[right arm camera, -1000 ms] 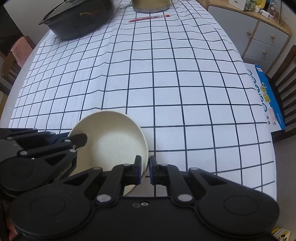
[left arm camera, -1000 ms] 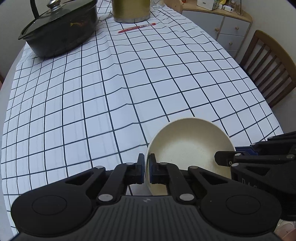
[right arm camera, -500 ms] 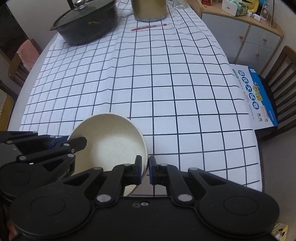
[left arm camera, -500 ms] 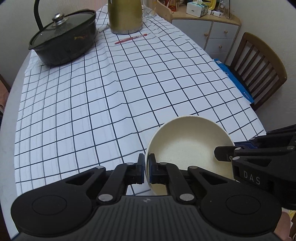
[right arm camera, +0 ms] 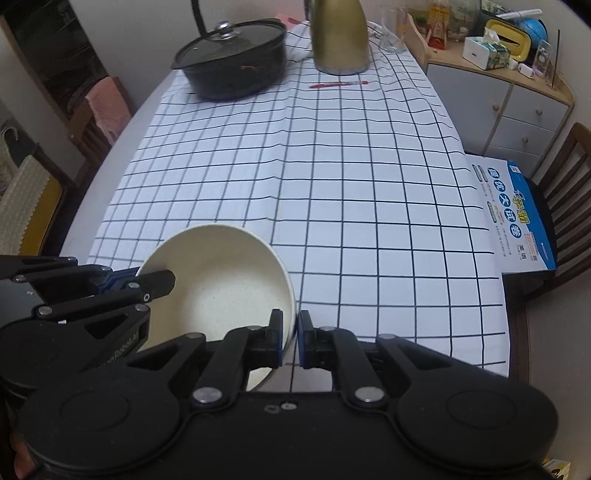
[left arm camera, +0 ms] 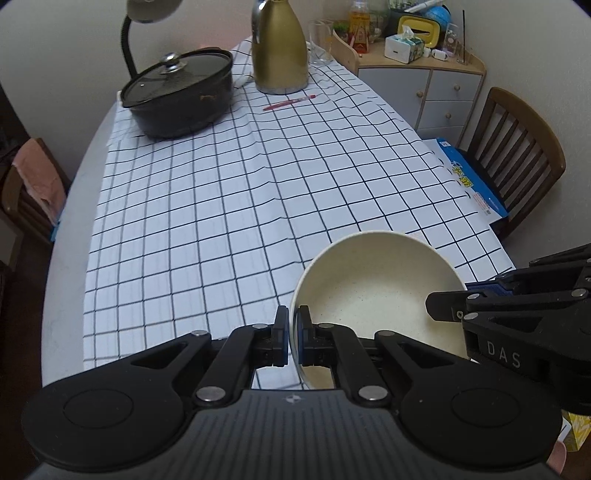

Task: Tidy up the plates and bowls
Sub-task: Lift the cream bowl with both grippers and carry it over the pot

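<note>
From my left wrist camera I see the left gripper (left arm camera: 291, 341) clamped on the near-left rim of the cream bowl (left arm camera: 380, 295), one finger inside the wall and one outside. The right gripper (left arm camera: 480, 295) comes in from the right edge of that view with "DAS" printed on its body, its tips at the bowl's right rim. That camera alone catches the lamp (left arm camera: 147, 22) arching over the far end.

My right wrist camera gives the mirror picture: the right gripper (right arm camera: 290, 339) pinches the bowl (right arm camera: 218, 284) at its right rim, and the left gripper (right arm camera: 140, 284) reaches in from the left with its tips over the opposite rim. Only here do I read the blue printed box (right arm camera: 517, 210) clearly, and see the chair with a pink cloth (right arm camera: 107, 107) on the left.

So both grippers grip the one bowl, held tilted above the near edge of the table; nothing is in it that I can see. At the far end a black pot (left arm camera: 181, 96) sits with its glass lid on, a gold jug (left arm camera: 279, 48) beside it, and a clear glass (left arm camera: 319, 42) just beyond.

The table wears a white checked cloth (left arm camera: 240, 192) with a red pen (left arm camera: 288, 102) lying near the jug. A grey cabinet (right arm camera: 506, 103) stands to the right, its top cluttered with a tissue box (right arm camera: 482, 51), and a wooden chair (left arm camera: 517, 155) is next to it.
</note>
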`<act>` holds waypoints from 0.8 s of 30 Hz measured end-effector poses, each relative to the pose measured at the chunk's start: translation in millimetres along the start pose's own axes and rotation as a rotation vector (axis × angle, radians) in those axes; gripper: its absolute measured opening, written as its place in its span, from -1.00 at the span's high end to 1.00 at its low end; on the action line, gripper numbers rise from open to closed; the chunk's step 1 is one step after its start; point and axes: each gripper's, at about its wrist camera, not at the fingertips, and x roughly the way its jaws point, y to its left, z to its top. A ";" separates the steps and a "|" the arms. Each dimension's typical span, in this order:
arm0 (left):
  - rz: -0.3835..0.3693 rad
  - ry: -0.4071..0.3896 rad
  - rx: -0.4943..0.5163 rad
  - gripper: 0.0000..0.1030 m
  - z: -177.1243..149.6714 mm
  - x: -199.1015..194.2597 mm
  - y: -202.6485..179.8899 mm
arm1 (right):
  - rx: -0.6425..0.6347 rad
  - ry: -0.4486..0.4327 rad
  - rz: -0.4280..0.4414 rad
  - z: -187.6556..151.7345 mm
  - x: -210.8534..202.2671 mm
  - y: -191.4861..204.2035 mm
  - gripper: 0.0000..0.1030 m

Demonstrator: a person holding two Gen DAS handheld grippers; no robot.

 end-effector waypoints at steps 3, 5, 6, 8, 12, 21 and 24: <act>0.016 -0.002 -0.010 0.93 -13.3 -17.2 5.3 | -0.028 -0.003 0.013 -10.3 -11.1 13.2 0.85; 0.025 -0.004 -0.012 0.93 -21.8 -27.5 9.9 | -0.045 -0.005 0.020 -17.0 -17.1 22.8 0.85; 0.030 -0.004 -0.013 0.93 -26.0 -32.0 12.7 | -0.052 -0.005 0.023 -20.9 -19.8 28.6 0.85; 0.034 -0.006 -0.015 0.93 -34.8 -40.3 19.8 | -0.067 -0.006 0.028 -27.4 -24.6 39.8 0.84; 0.036 0.002 -0.023 0.93 -50.9 -51.2 40.1 | -0.090 -0.003 0.038 -41.6 -29.0 64.8 0.84; -0.022 0.050 0.037 0.93 -109.6 -49.9 89.7 | -0.059 0.049 0.054 -72.6 -16.3 115.6 0.82; -0.050 0.074 0.067 0.93 -131.0 -42.8 103.0 | -0.032 0.087 0.054 -85.9 -7.8 129.8 0.81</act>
